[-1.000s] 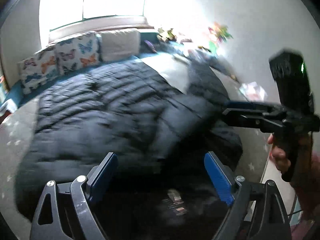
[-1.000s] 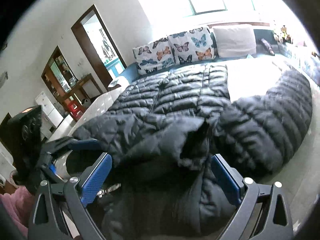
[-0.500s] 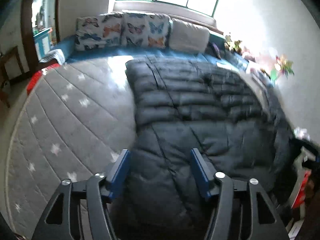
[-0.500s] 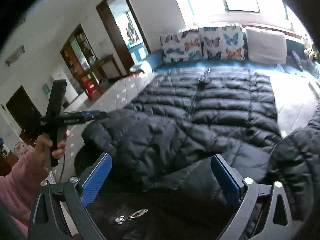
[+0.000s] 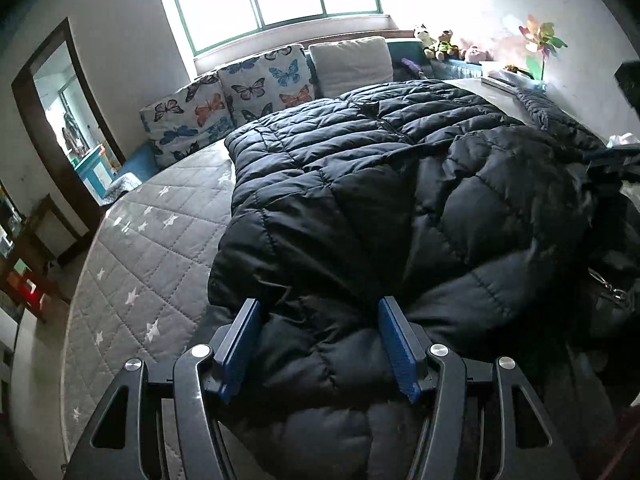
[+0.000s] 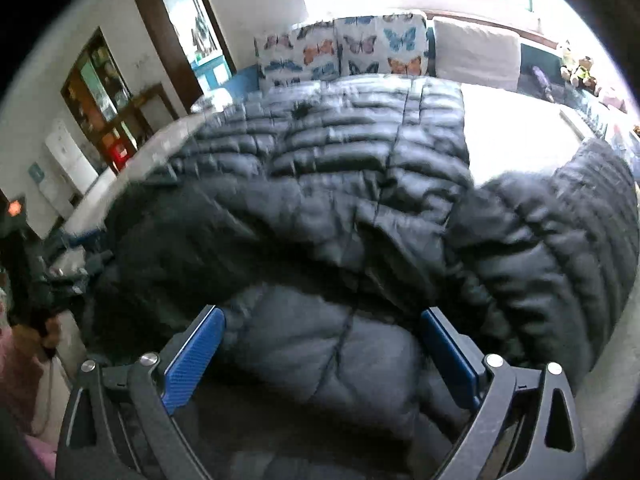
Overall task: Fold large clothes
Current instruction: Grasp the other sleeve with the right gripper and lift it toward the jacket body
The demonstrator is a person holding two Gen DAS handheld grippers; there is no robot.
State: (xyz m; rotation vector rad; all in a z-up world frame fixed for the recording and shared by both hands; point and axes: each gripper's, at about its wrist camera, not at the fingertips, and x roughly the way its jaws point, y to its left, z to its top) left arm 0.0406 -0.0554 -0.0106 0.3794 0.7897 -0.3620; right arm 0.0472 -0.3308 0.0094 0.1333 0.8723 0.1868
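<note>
A large black quilted puffer coat point(image 5: 380, 184) lies spread on a grey star-patterned mattress point(image 5: 152, 248). It also fills the right wrist view point(image 6: 360, 200). My left gripper point(image 5: 320, 340) is open, its blue pads on either side of a bunched fold at the coat's near left edge. My right gripper point(image 6: 320, 352) is open over a puffy panel at the coat's near edge. One sleeve point(image 6: 560, 248) lies bunched to the right. The right gripper shows faintly at the right edge of the left wrist view point(image 5: 608, 160).
Butterfly-print cushions point(image 5: 240, 100) and a white pillow point(image 5: 352, 64) line the far side under a window. Stuffed toys point(image 5: 440, 42) and a pinwheel point(image 5: 540, 40) stand at the far right. A doorway point(image 5: 68, 120) and shelves are at the left.
The left gripper has come down onto the coat's near left edge, with coat fabric now between its pads. The right gripper has moved lower and closer over the coat; its view is motion-blurred.
</note>
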